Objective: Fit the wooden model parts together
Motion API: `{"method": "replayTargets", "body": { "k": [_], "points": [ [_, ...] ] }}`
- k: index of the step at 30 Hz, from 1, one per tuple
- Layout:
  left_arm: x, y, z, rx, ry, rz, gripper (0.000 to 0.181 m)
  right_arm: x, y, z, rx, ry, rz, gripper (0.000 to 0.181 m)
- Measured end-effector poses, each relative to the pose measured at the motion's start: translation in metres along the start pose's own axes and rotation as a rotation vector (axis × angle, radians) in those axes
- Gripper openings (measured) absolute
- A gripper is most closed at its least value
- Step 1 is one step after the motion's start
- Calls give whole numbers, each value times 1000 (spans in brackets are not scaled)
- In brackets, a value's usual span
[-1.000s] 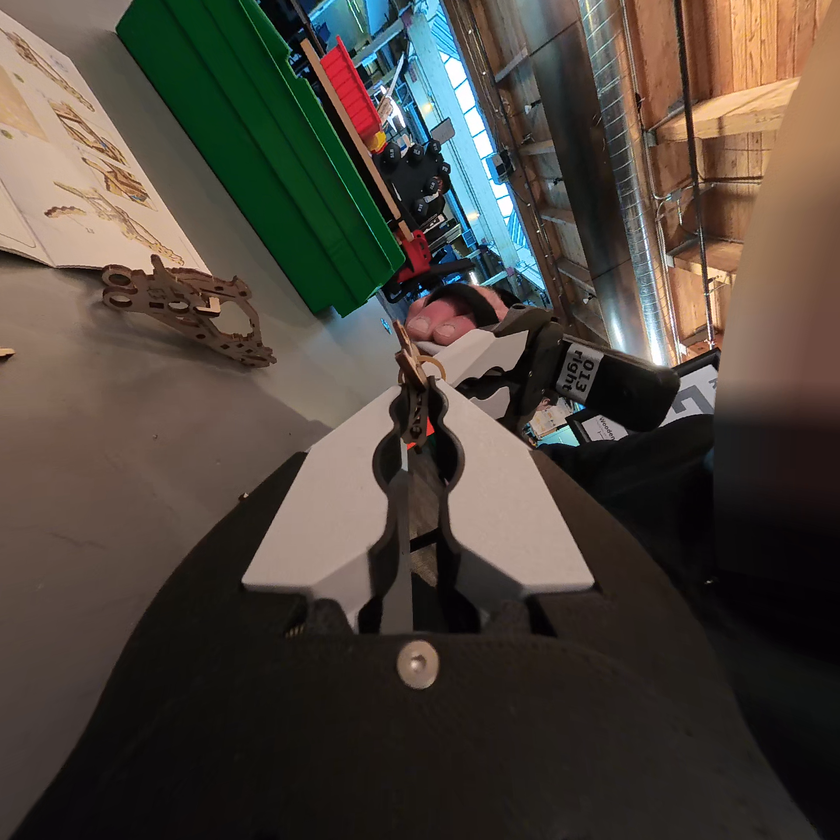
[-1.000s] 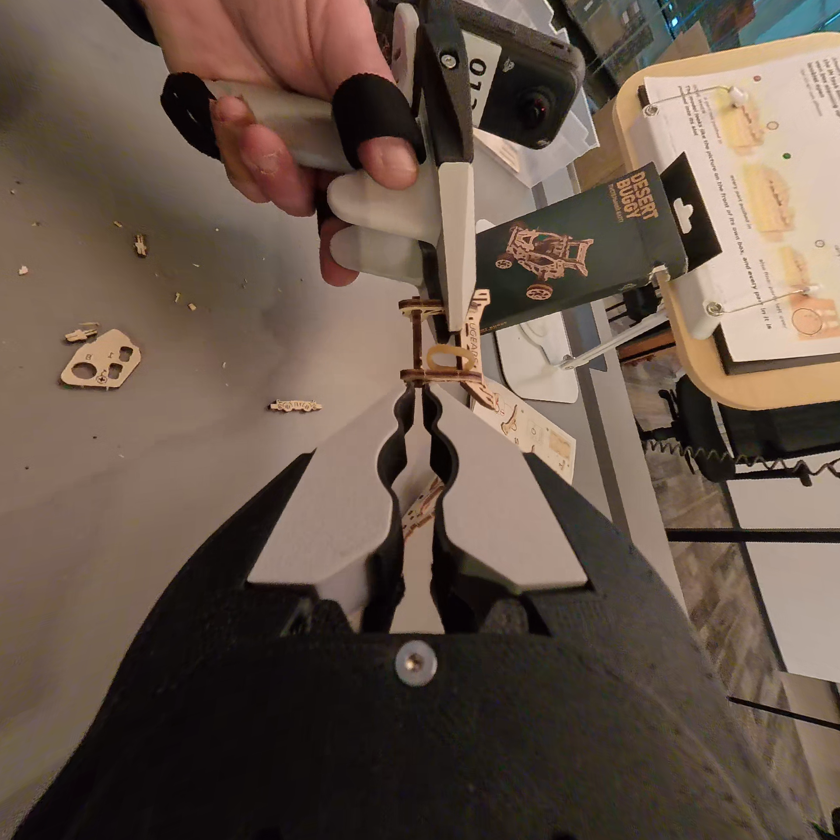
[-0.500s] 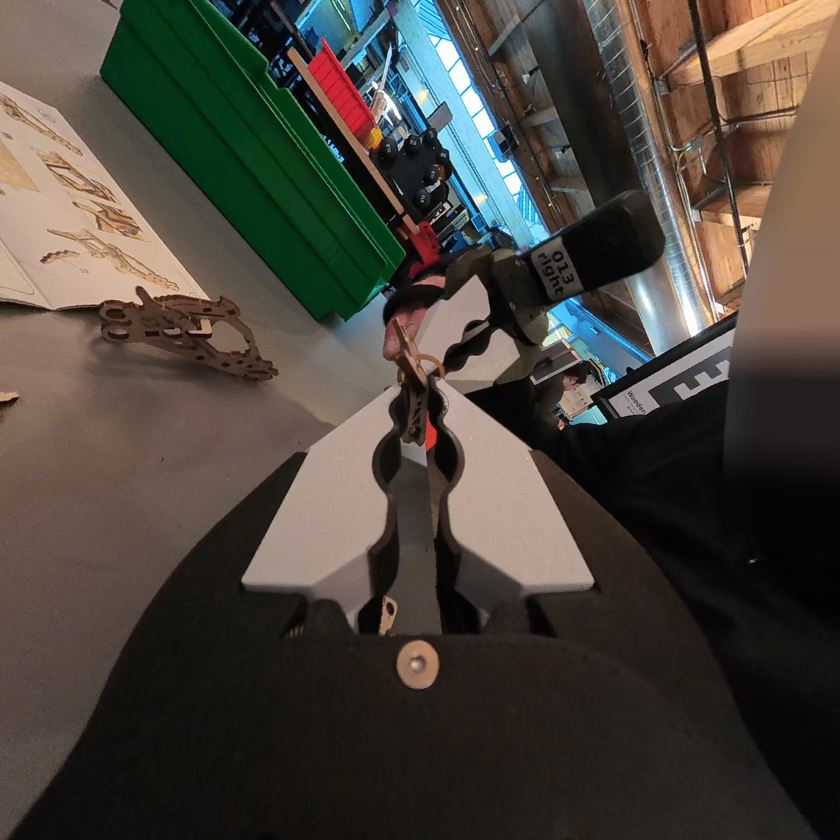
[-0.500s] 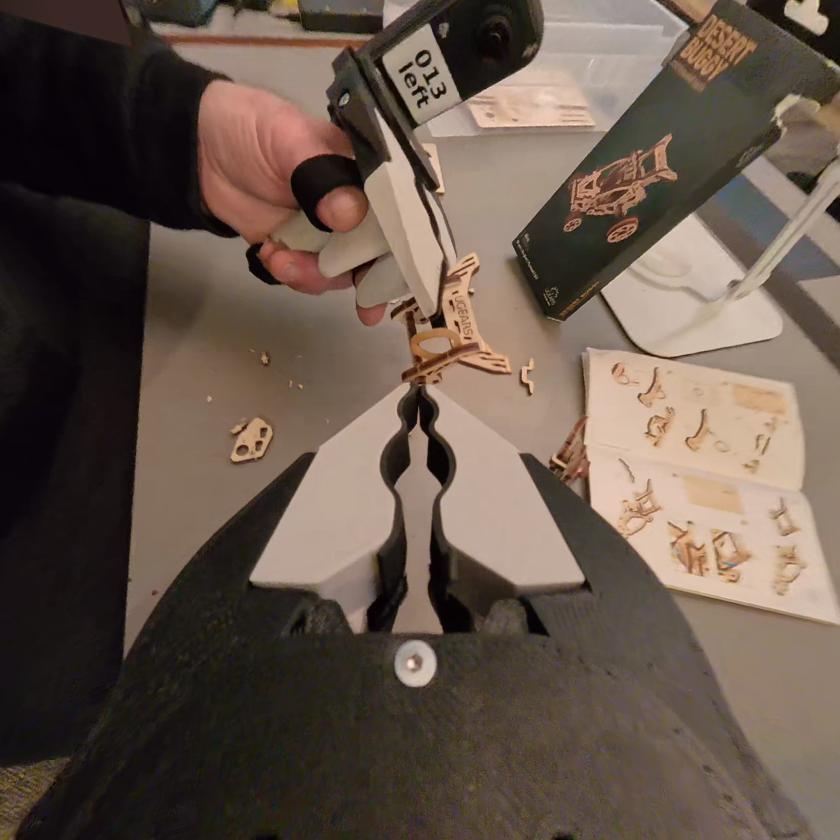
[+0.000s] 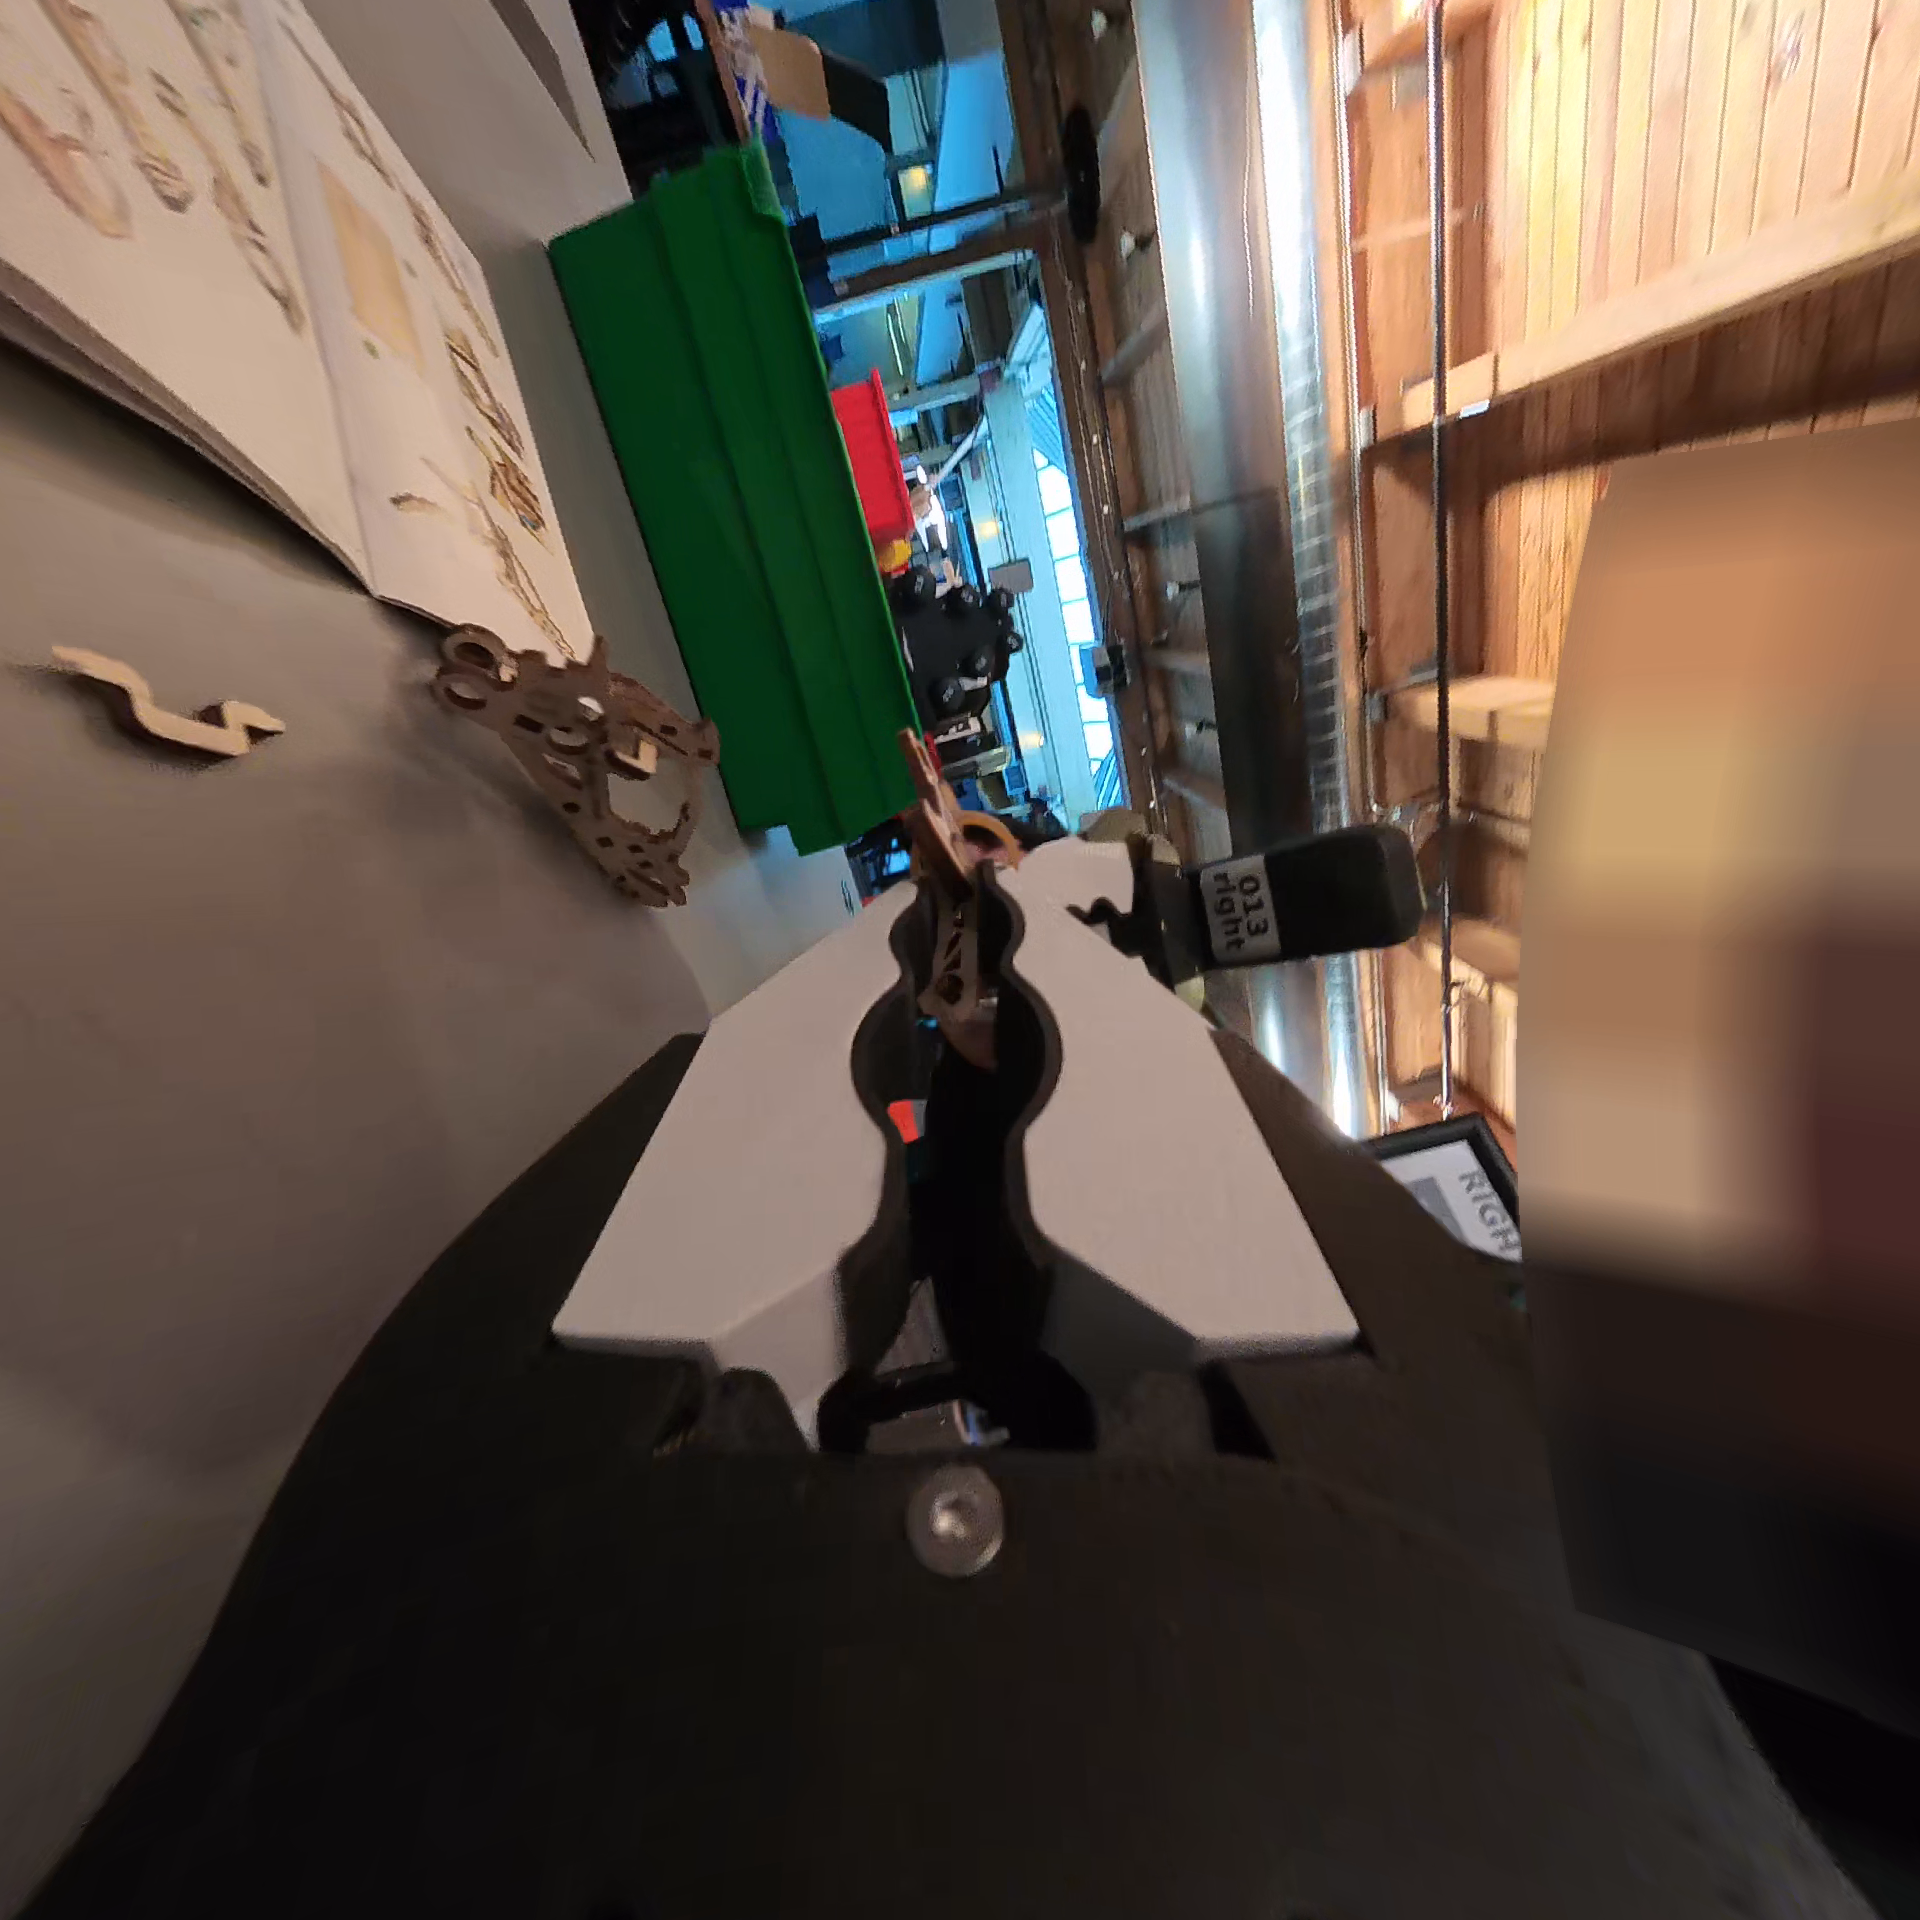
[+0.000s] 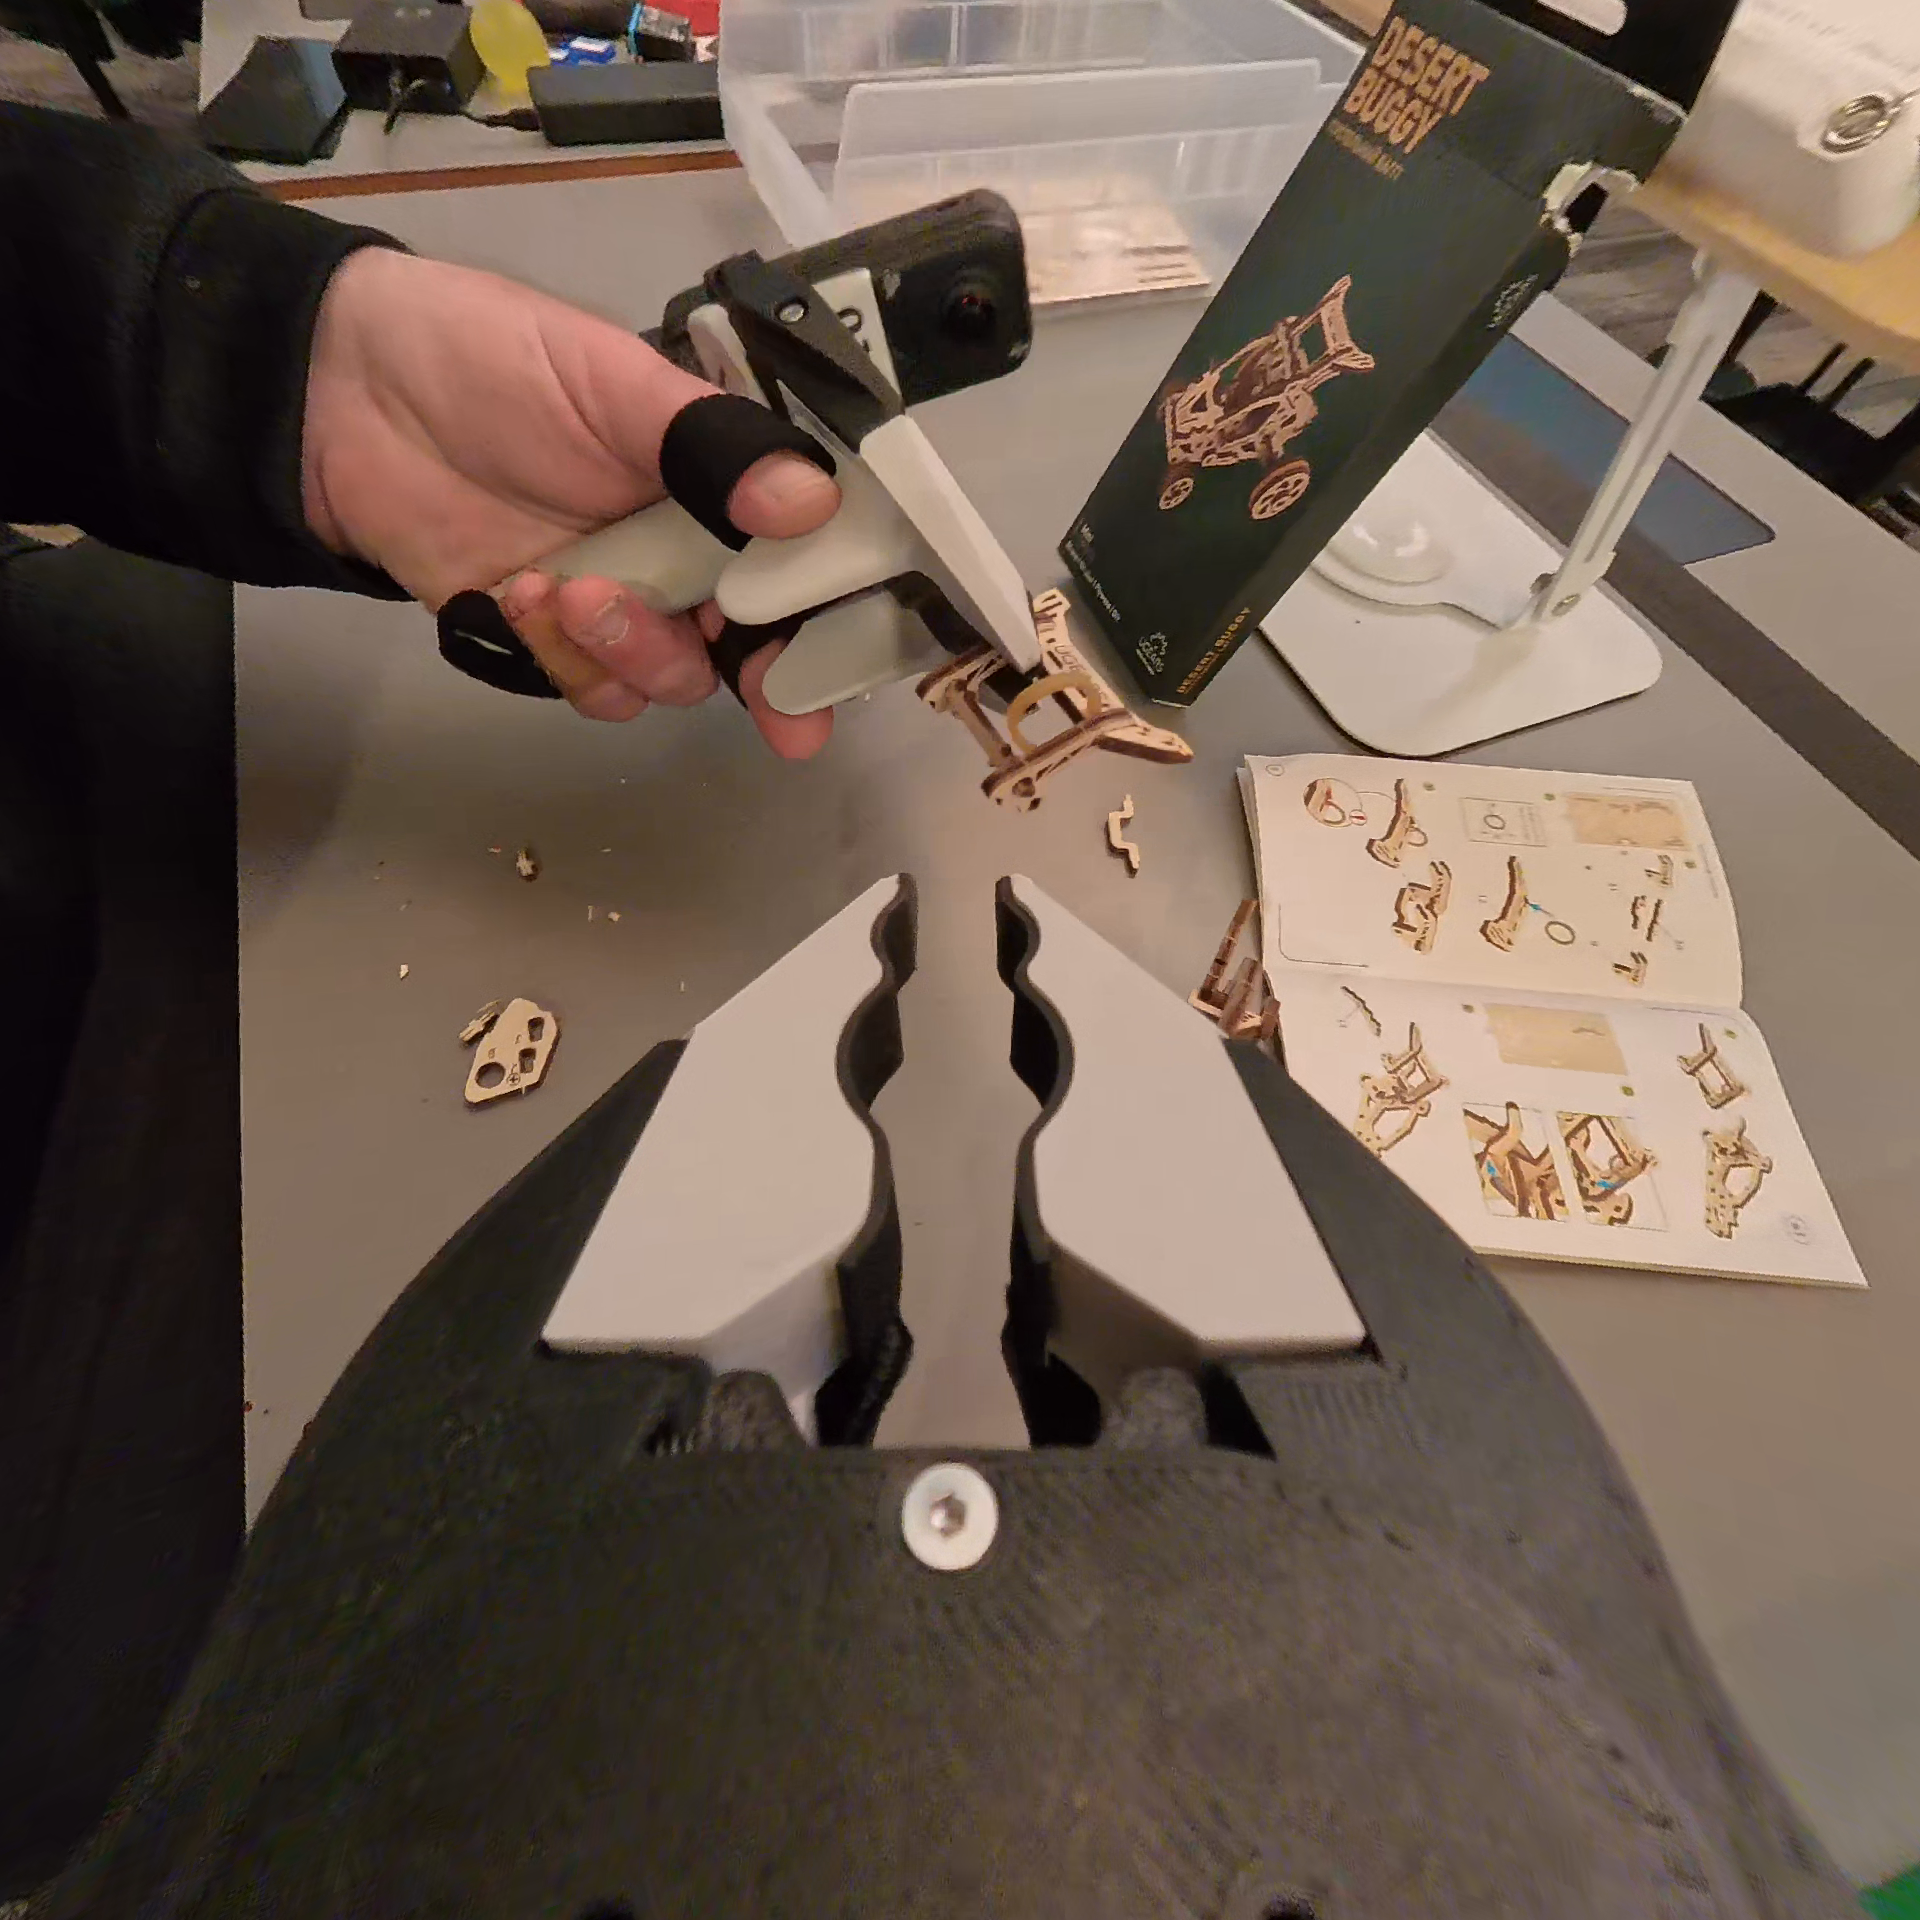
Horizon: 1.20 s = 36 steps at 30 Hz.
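Observation:
My left gripper [image 5: 951, 894] is shut on a small wooden sub-assembly [image 5: 940, 883] with a rubber band on it. In the right wrist view the left gripper [image 6: 1023, 649] holds that sub-assembly [image 6: 1049, 727] tilted, just above the grey table. My right gripper [image 6: 951, 894] is open and empty, a short way back from the sub-assembly. It also shows behind the left fingertips in the left wrist view [image 5: 1101, 894]. A small S-shaped wooden piece [image 6: 1122, 831] lies on the table just beyond the right fingertips.
An open instruction booklet [image 6: 1507, 1008] lies at right, with another wooden sub-assembly [image 6: 1236, 987] at its edge. A flat cut-out piece [image 6: 514, 1049] lies at left. A dark box [image 6: 1320, 364], a white stand [image 6: 1455, 644] and a clear bin [image 6: 1039, 125] stand behind. A green bin [image 5: 727, 499] shows in the left wrist view. Some 6 cm of space lies between my two pairs of fingers.
My right gripper has let go of the sub-assembly, opened and drawn back. My left gripper still holds it and has turned lower toward the table.

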<state>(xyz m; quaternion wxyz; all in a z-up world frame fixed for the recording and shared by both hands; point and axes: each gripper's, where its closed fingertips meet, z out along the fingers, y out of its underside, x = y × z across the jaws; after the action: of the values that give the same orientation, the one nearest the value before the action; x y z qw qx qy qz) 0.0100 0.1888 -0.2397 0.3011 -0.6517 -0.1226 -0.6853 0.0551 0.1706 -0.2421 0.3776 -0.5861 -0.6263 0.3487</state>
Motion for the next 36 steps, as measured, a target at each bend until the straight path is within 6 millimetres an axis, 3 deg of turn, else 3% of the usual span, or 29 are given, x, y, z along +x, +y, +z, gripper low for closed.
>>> {"method": "replayTargets", "body": {
  "k": [14, 22, 24, 28, 32, 36],
  "points": [
    [-8, -10, -1, 73, -11, -97, 5, 13, 3, -3, -13, 129, -16, 17],
    [-23, -14, -1, 107, -68, -55, 5, 44, 28, -1, -112, 283, 2, 36],
    [-30, -17, 1, 128, -110, -14, 5, 57, 42, 0, -153, 335, 23, 35],
    [-40, -18, 9, 137, -151, 35, 5, 63, 65, 15, -201, 298, 101, 34],
    [-46, -20, 17, 140, -153, 37, 5, 66, 71, 26, -193, 271, 137, 29],
    [-47, -20, 24, 142, -149, 45, 4, 69, 74, 31, -196, 268, 153, 11]
  ]
}}
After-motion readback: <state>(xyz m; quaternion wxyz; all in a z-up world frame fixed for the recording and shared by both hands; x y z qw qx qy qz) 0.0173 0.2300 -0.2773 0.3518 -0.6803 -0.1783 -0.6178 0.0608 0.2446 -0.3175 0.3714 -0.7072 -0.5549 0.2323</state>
